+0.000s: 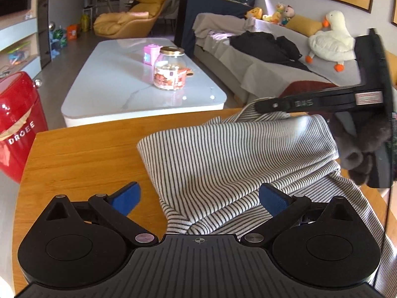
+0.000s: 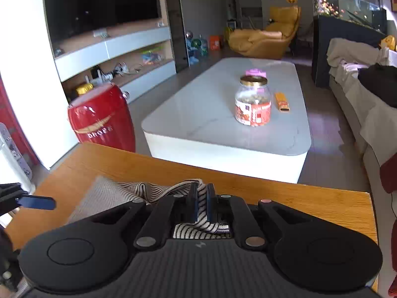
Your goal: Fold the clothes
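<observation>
Two rooms' worth of furniture fill the background, and the biggest piece is the grey-covered sofa along the right, with dark clothing heaped on it and a white plush goose sitting at its back. Next in size is the white marble coffee table, set just beyond the near work surface; a clear jar with a gold lid stands on it, with a small pink box behind the jar. A yellow lounge chair sits at the far end of the room, and a red ribbed stool stands on the floor to the left of the near table.

Closest is the wooden table, and on it lies the striped garment, white with thin dark lines, bunched and partly lifted toward the right side of the tabletop. The right gripper has its fingers pressed together on a fold of that cloth, with striped fabric showing between and below the pads; in the left wrist view it appears from the side, raised at the cloth's far right edge, held by what looks like a dark gloved hand, though that part is blurred. The left gripper hovers low over the near edge of the garment with its blue-padded fingers spread wide, one over bare wood and the other over the stripes, pinching nothing
</observation>
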